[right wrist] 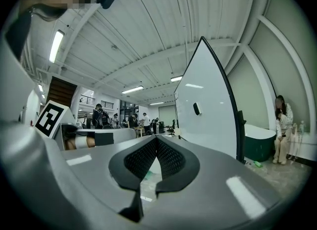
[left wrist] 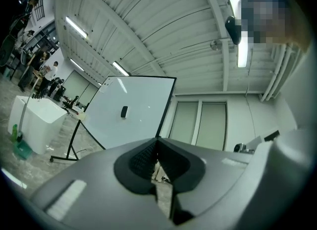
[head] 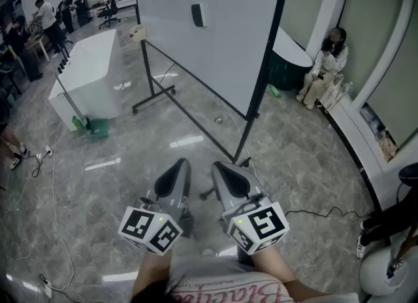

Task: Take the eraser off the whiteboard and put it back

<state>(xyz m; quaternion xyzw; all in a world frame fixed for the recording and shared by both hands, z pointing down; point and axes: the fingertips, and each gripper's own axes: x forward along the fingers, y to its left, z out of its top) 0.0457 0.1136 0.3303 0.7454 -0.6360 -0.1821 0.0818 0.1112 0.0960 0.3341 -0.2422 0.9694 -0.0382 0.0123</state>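
The grey marble floor (head: 130,164) fills most of the head view. On it, at twelve o'clock from the two grippers, stands the whiteboard (head: 215,40) on a black wheeled frame, well apart from both of them. A long white surface (head: 88,66) lies at ten o'clock, beyond the board's left leg. A person (head: 326,66) sits against the wall at two o'clock.

The left gripper (head: 177,166) and the right gripper (head: 221,168) are held side by side low in the head view. They sit near each other without touching and point toward the board, each with its marker cube at the six o'clock end.

In the left gripper view the left gripper (left wrist: 157,143) is clenched, its ribbed pads meeting at the tips with nothing between them. The right gripper (right wrist: 156,142) in its own view is clenched the same way and empty.

The eraser (head: 198,15), a small dark block, sits upright on the board's face toward the upper part. It shows at eleven o'clock above the left jaws (left wrist: 124,111) and at one o'clock above the right jaws (right wrist: 196,108), and neither gripper touches it.
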